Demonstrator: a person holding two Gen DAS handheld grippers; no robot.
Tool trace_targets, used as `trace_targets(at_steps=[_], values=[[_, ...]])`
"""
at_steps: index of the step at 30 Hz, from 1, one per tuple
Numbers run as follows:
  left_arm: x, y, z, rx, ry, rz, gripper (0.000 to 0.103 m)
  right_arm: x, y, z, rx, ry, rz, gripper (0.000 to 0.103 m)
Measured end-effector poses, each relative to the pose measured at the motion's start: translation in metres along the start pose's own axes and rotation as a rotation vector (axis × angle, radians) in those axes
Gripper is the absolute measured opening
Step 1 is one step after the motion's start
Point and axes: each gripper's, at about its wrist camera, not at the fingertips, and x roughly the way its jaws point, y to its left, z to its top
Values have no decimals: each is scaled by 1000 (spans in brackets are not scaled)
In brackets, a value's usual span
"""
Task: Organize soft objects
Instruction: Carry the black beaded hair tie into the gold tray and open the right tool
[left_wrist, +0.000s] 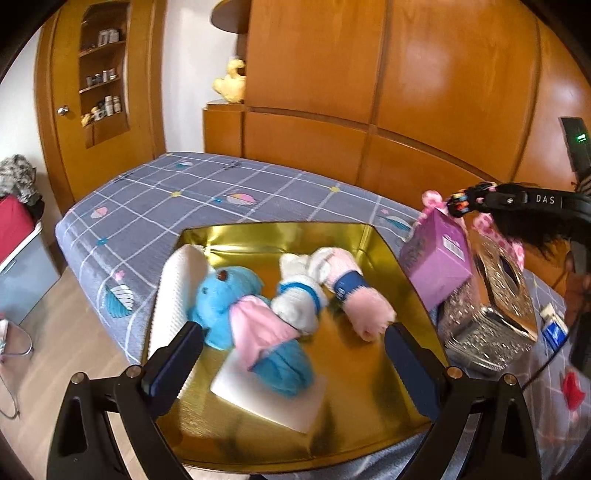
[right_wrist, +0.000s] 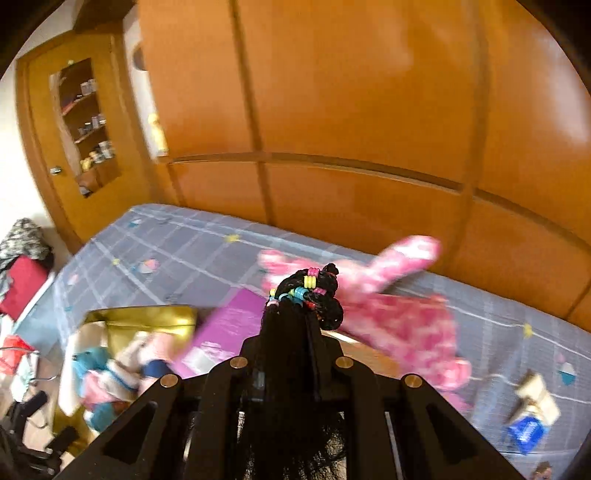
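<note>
The right gripper (right_wrist: 295, 314) is squeezed tight on a doll's black hair (right_wrist: 314, 295), up beside the gold box (left_wrist: 258, 236). The box lies down and left. The left gripper (left_wrist: 291, 343) hangs wide over it, empty.

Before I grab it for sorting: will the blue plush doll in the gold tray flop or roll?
The blue plush doll looks soft and limp, so it would likely sag when lifted. Its pink dress may bunch or slip. Lying flat on a white pad, it seems unlikely to roll.

R hand-held gripper (right_wrist: 308, 295) clamping doll's black braids (right_wrist: 317, 295), pink dress (right_wrist: 402, 325)
</note>
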Motion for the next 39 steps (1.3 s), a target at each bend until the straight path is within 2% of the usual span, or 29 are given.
trace_targets(at_steps=[3,8,11,13,17,19,20,25,39], values=[[0,12,4,-32,-10,17,99,13,36,1,-25,12,98,12],[3,25,6,-62,-13,42,99,40,101,-16,-68,82,292,12],[5,27,6,-66,-6,46,99,59,134,-33,-112,140,338,13],[5,26,6,-62,-7,47,99,72,151,-48,-155,190,327,17],[5,23,5,-50,-12,52,99,83,157,-71,-189,258,320,23],[4,21,4,-45,-13,52,99,84,153,-78,-183,286,331,39],[4,20,4,-42,-14,51,99,82,150,-81,-175,298,340,39],[1,15,3,-24,-23,48,100,67,135,-90,-150,272,329,39],[-7,-7,-3,38,-31,17,101,-1,102,-98,-202,118,157,42]])
